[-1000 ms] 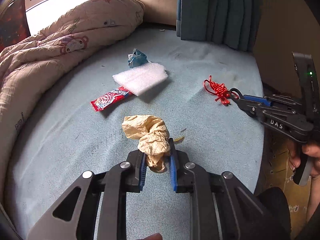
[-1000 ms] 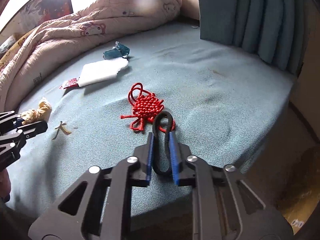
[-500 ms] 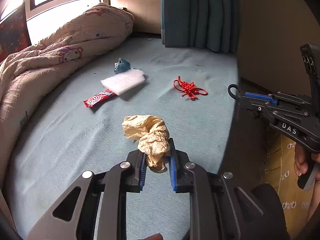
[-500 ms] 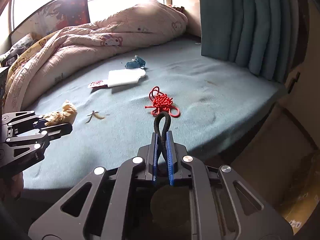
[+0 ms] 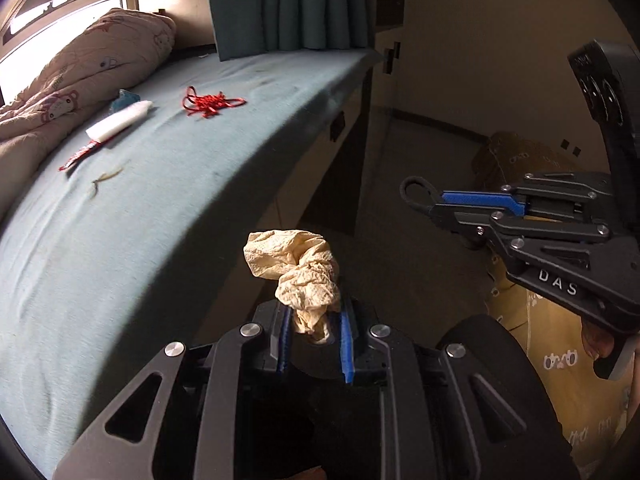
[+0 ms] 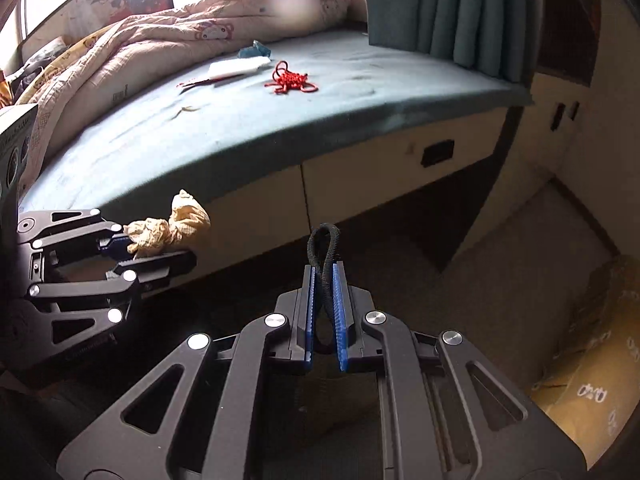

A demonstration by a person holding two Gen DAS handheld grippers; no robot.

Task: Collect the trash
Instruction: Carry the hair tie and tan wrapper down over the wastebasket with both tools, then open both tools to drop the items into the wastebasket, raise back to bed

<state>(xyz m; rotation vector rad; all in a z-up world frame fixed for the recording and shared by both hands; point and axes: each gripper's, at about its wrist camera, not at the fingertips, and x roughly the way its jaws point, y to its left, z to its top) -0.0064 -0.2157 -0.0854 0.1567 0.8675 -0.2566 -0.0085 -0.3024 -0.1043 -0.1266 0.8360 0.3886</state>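
My left gripper (image 5: 314,312) is shut on a crumpled yellowish paper wad (image 5: 296,268), held off the bed's edge over the dark floor; the same wad (image 6: 172,228) shows in the right wrist view. My right gripper (image 6: 325,276) is shut on a black hair band (image 6: 324,252), whose loop sticks up past the blue pads (image 6: 340,300). In the left wrist view the right gripper (image 5: 434,206) hangs at the right with the hair band (image 5: 416,194) at its tip. On the blue-grey bed (image 5: 100,240) lie a red knot ornament (image 5: 210,102), a white pad (image 5: 120,122), a red wrapper (image 5: 78,156) and a blue scrap (image 5: 124,100).
A pink quilt (image 6: 160,44) is heaped along the bed's far side. Teal curtains (image 6: 452,8) hang at the bed's end. Cream drawers (image 6: 400,168) run under the bed. A yellow-brown cardboard box (image 5: 552,320) sits on the floor at the right, also seen as box (image 6: 592,380).
Both grippers have drawn back from the bed and off its edge, over the floor, each keeping its load. The bed items now look farther away, and the box has come into view.
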